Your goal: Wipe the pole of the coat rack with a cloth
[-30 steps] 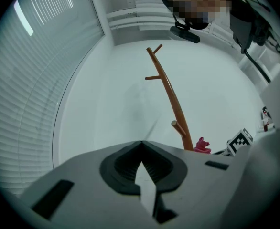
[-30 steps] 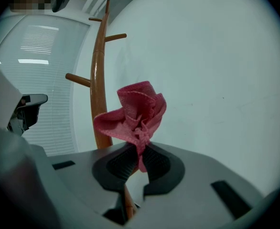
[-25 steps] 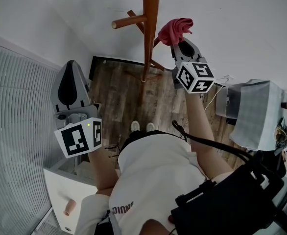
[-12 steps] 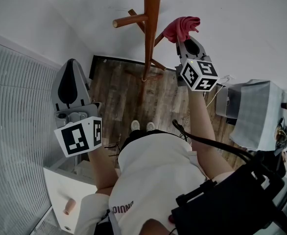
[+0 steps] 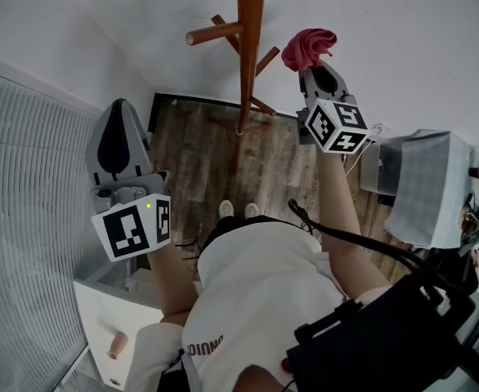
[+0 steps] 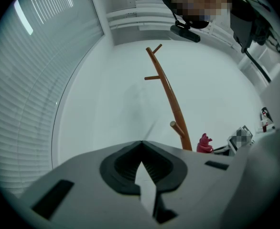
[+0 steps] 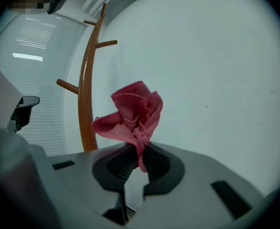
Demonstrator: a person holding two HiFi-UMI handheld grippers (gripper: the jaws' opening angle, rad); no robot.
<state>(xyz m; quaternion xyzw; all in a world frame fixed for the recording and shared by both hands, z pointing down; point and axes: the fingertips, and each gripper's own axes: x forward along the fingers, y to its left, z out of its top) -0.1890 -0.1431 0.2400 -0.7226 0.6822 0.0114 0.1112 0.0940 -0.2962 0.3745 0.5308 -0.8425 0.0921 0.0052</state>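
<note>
While the right gripper pinches a bunched pink cloth beside the coat rack's wooden pole, the left gripper hangs low, jaws together, empty.

— How is the cloth looking?
— It is showing as a pink-red, crumpled bunch. It is sticking up out of the right tool, whose jaws are pinching its lower end.
— And the pole?
— It is standing upright, a reddish-brown wooden shaft with short pegs branching off at angles. It is rising just to the left of the tool's tip.
— Is the cloth touching it?
— No. From the head view, a narrow gap is showing between the bunch and the shaft.
</note>
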